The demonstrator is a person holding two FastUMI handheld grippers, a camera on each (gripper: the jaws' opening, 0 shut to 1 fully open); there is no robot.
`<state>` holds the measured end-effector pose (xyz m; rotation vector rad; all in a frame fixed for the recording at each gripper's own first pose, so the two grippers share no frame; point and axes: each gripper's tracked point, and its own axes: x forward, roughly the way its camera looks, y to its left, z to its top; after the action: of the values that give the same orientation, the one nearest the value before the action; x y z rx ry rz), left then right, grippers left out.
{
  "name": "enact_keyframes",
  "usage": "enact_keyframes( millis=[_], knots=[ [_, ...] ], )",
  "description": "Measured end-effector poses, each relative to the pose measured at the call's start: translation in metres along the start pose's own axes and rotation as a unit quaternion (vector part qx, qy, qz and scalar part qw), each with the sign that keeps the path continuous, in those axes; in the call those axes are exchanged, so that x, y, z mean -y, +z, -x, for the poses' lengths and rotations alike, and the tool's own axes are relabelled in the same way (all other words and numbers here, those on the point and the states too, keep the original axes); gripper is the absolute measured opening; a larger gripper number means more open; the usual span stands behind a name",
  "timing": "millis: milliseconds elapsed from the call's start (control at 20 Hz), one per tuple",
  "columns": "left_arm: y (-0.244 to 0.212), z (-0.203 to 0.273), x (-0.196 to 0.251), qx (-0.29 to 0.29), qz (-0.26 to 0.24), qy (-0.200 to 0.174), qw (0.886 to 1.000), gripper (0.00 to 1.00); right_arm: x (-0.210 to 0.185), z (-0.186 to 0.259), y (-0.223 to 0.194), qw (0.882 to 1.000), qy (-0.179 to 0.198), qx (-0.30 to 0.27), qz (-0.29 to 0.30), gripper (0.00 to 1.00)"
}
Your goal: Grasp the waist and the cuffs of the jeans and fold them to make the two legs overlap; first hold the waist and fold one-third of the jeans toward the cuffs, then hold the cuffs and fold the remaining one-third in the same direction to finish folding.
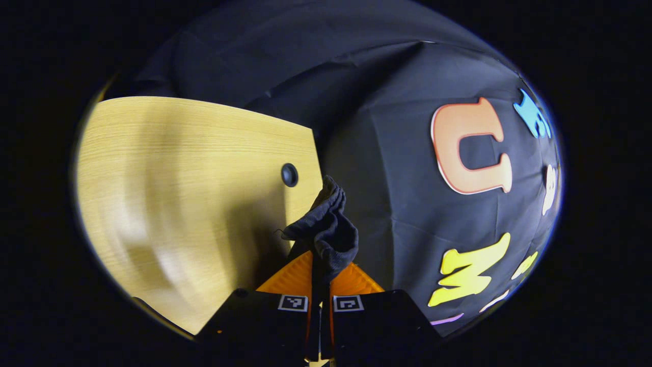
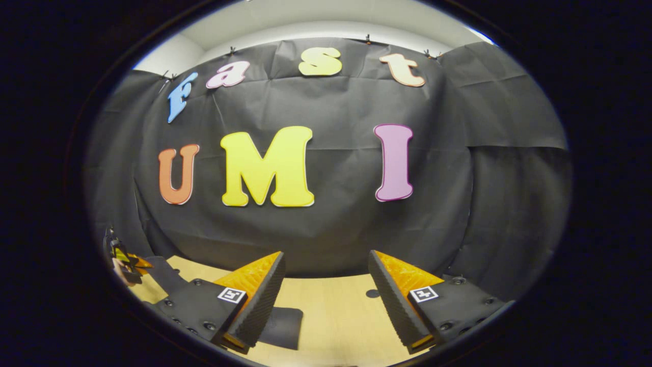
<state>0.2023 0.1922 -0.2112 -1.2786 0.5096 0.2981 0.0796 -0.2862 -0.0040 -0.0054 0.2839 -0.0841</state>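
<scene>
- Left gripper [image 1: 320,285] fingers are pinching a bunched fold of dark jeans [image 1: 328,232], lifting it above the bench [image 1: 178,204].
- Right gripper [image 2: 326,290] fingers are gaping wide, gripping nothing, over the bench.

A pale wood-grain table [image 1: 178,193] fills the nine o'clock side of the left gripper view; a round dark hole [image 1: 289,175] sits near its edge; black cloth wall [image 2: 331,229] rises behind; white ceiling [image 2: 305,20] at twelve o'clock.
</scene>
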Motion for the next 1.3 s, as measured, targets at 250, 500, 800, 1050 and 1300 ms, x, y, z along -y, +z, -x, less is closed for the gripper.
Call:
enact_keyframes(
  millis=[250, 500, 800, 1050, 1300],
  knots=[
    [-0.03, 0.014, 0.036, -0.015, -0.026, -0.021, 0.999, 0.04, 0.02, 0.011, 0.005, 1.0, -0.01, 0.006, -0.021, 1.0],
    [-0.067, 0.024, 0.069, -0.035, -0.063, -0.045, 0.996, 0.04, 0.059, 0.028, -0.001, 0.998, -0.023, 0.008, -0.054, 0.98],
    [-0.113, 0.027, 0.096, -0.061, -0.09, -0.059, 0.992, 0.05, 0.07, 0.038, -0.003, 0.998, -0.032, 0.008, -0.055, 0.98],
    [-0.146, 0.03, 0.111, -0.065, -0.133, -0.063, 0.987, 0.04, 0.09, 0.057, -0.009, 0.998, -0.032, 0.009, -0.053, 1.0],
    [-0.191, 0.027, 0.121, -0.063, -0.214, -0.063, 0.973, 0.04, 0.09, 0.07, -0.014, 0.999, -0.021, 0.005, -0.037, 1.0]
  ],
)
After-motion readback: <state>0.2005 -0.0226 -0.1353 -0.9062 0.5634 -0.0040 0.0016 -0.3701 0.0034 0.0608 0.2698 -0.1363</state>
